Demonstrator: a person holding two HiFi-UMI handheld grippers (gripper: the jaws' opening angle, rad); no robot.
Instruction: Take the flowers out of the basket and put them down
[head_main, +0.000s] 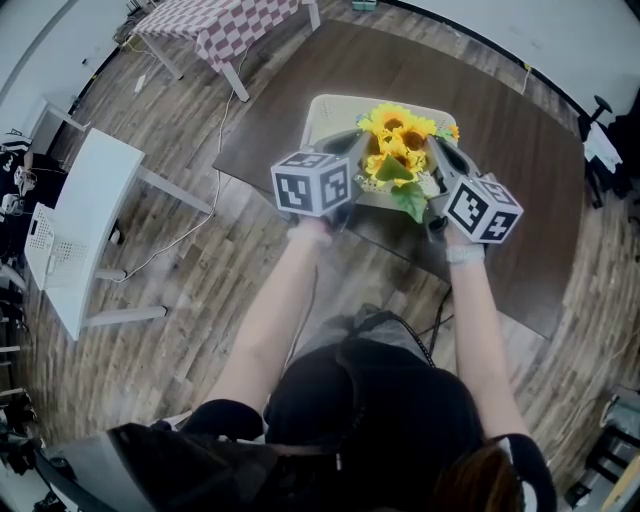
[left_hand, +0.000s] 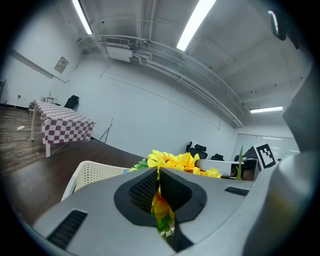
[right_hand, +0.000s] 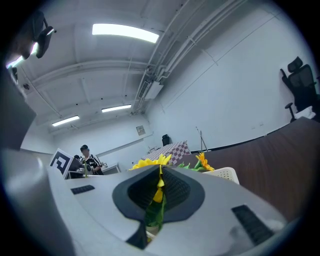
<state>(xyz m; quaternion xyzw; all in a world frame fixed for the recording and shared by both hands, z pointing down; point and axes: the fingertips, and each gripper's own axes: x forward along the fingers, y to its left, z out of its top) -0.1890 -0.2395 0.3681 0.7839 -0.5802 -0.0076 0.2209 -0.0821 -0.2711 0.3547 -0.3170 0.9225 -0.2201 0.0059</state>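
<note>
A: Starting at the left; where to find the left hand-held gripper (head_main: 356, 150)?

B: At 9 o'clock of the flowers (head_main: 398, 150); jaws pressed together on a bit of the bunch, yellow and green caught between the pads.

A: And where to place the bunch itself?

B: Between both tools, over the cream basket (head_main: 330, 112), toward its 3 o'clock half; with one leaf (head_main: 410, 203) drooping past the rim at 6 o'clock; cannot tell whether the lower ends are clear of the basket yet.

A: Then on to the right side?

B: Much the same for the right hand-held gripper (head_main: 434, 152), at 3 o'clock of the bunch; closed tight on more green and yellow of it, no gap to speak of.

A: Any nearer hand?

B: Neither, by the look of it; level with each other, one on each flank, both already gripping.

A: Long axis?

B: Probably upright; heads toward the ceiling, lower ends down toward the basket; so, judging from that, best to lift straight up until clear, then carry across to bare desk (head_main: 500, 130) at 3 o'clock of the basket and lay down there; worth keeping both grips even, to avoid pulling the bunch apart.
</note>
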